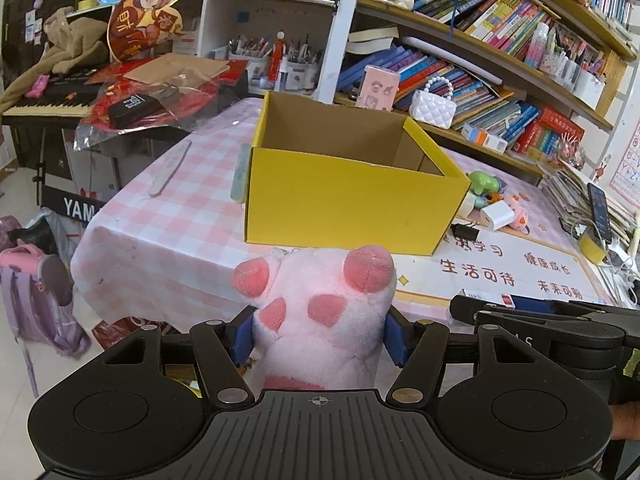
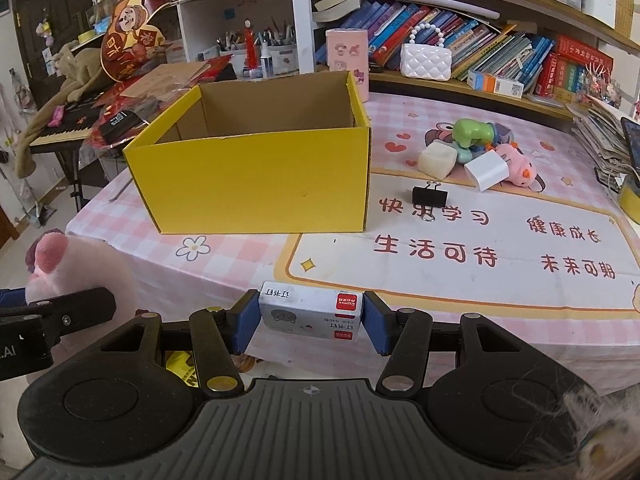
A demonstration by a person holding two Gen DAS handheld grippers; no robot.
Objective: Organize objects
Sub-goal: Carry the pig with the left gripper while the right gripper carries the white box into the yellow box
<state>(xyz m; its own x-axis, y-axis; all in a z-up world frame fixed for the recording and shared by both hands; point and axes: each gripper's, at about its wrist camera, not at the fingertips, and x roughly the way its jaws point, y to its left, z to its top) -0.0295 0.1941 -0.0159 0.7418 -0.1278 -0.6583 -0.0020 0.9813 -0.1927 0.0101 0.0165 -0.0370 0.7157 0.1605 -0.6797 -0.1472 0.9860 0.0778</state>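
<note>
The left gripper [image 1: 320, 334] has its blue pads pressed into both sides of a pink plush paw [image 1: 320, 312], held with its darker pink toe pads facing up and forward. The paw hangs over the near edge of the table [image 1: 160, 236], just short of the yellow cardboard box [image 1: 352, 200].

The right gripper [image 2: 311, 322] clamps a small white staple box [image 2: 310, 312] with red end labels, gripped across its length between the two blue pads. It too sits at the table's near edge, right of the paw and apart from it.

The yellow box stands open-topped on the pink checked tablecloth, toward the left half of the table, and its brown inside looks empty as far as the views reach.

On the printed mat [image 2: 480, 248] to the right of the box stands a black binder clip [image 2: 430, 196], close to the box's right near corner. Farther back, toward the right far part of the table, lies a cluster: a pale cube [image 2: 437, 162], a white charger plug [image 2: 486, 170], a green toy [image 2: 474, 130] and a small pink plush [image 2: 516, 166], all touching or nearly so.

A white quilted handbag [image 2: 426, 62] stands on the low shelf behind the table.
</note>
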